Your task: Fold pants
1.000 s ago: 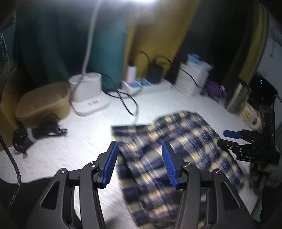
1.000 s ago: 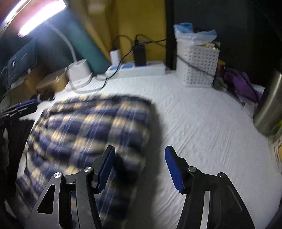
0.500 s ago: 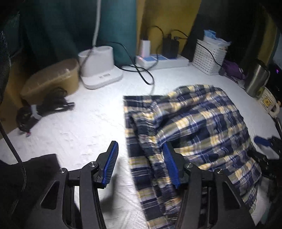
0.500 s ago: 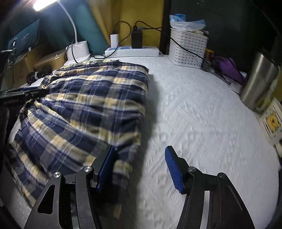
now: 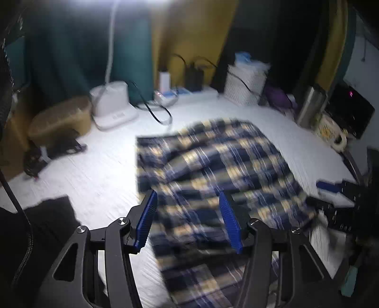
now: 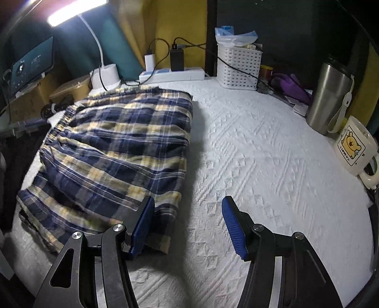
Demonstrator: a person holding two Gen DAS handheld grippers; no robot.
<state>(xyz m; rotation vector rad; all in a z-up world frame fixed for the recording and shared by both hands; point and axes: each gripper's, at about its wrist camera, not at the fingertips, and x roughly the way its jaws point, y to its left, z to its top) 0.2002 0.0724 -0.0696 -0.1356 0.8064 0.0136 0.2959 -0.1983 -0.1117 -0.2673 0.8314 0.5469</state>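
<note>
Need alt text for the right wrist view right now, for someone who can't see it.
Plaid pants lie folded on a white textured cover, with the open right gripper at their near corner, jaws clamping nothing. Behind stand a white basket, steel tumbler, cartoon mug and lit desk lamp.

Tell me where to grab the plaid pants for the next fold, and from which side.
Probably grip the plaid pants at the near corner by the right gripper, coming from the bare white cover side. That folded edge lies raised and free there, so an open jaw could likely slip around it. The gathered waistband is bunched and further off.
</note>
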